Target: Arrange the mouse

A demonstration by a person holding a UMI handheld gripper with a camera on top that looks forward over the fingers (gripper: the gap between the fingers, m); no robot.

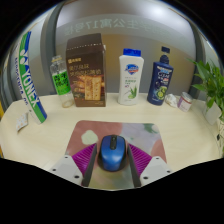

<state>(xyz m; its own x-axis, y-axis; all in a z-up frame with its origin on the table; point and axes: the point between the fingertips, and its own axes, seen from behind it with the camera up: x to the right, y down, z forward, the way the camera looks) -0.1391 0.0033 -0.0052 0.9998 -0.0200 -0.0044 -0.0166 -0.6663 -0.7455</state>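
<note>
Tool [112, 170] gripping small blue plastic computer mouse [112, 153], purple pads [84, 157] pressing both its sides, fingers narrowed around it. Mouse sitting over near edge of grey rectangular mouse mat [118, 136] lying on pale bench [45, 140]. Brown box [86, 70], bottles lining up beyond mat. Judging: grasp looking done; placing and releasing remaining.

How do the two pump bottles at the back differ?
White pump bottle is pale with a green-printed label; blue pump bottle is dark blue and slimmer. The white one stands beside the brown box, the blue one nearer the plant. Both stand upright, with pump tops.
</note>
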